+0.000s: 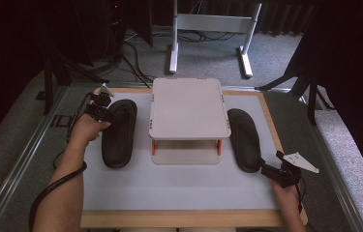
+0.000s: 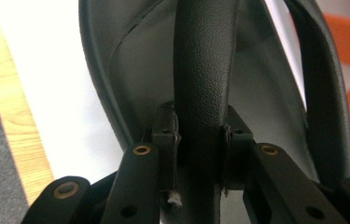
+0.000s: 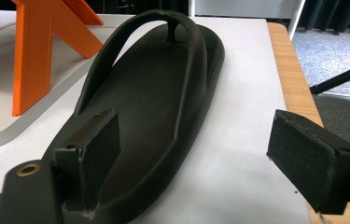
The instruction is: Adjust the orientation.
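Our left tongs (image 2: 199, 140) clamp the strap (image 2: 203, 70) of the left sandal (image 1: 119, 133); our right tongs (image 3: 210, 154) gape apart, the right sandal (image 3: 149, 107) just ahead.

left gripper (image 2: 199, 140) clamped, right gripper (image 3: 210, 154) agape

Both tongs (image 1: 105, 112) (image 1: 267, 169) black w/ brass-coloured screws, square dark pads, black cables, grey 3-cornered top plates; forearms unsleeved.

Table (image 1: 121, 215): wood-edged, white mat (image 1: 179, 186) covering top. On mat: left black sandal (image 1: 119, 140) at left, right black sandal (image 1: 244, 140) at right, grey two-tier stand (image 1: 189, 108) with orange posts between them. Sandals lie lengthwise, just beside stand.
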### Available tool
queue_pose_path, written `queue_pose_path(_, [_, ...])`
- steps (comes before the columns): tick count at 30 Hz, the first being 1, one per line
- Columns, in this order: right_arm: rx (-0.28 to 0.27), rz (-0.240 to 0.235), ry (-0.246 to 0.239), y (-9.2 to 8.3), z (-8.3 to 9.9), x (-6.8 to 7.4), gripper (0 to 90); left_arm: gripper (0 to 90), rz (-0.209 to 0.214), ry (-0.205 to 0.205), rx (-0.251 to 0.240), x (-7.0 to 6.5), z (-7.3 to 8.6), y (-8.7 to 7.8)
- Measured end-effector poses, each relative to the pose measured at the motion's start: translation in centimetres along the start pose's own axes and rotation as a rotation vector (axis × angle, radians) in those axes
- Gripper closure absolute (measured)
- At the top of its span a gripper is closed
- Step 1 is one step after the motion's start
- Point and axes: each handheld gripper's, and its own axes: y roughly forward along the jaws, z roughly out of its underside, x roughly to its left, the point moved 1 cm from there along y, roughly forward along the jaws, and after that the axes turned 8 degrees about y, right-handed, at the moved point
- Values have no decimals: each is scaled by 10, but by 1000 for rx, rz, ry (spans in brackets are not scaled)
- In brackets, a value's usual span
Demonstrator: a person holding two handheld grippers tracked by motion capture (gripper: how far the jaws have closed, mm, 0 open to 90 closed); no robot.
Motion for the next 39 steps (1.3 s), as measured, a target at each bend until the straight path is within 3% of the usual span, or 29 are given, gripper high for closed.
queue_pose_path(3, [2,0,1,0,0,0,164,728,4,2,-24,-4,-5,-24])
queue_pose_path(8, [2,0,1,0,0,0,164,728,17,-1,-55,-10,-12,-48])
queue_pose_path(11, [2,0,1,0,0,0,164,728,47,-22,-93,-15,-18,-64])
queue_pose_path(15, [3,0,0,0,0,0,163,729,57,-14,-128,-30,-31,-82])
queue_pose_path(20, [3,-3,-1,0,0,0,164,728,49,9,-129,-46,-44,-89])
queue_pose_path(21, [4,-3,-1,0,0,0,164,728,52,15,-138,-54,-51,-91])
queue_pose_path(30, [5,-8,0,0,0,0,164,728,54,63,-124,-90,-81,-88])
queue_pose_path(39, [7,-12,-4,0,0,0,164,728,73,36,-132,-116,-105,-78])
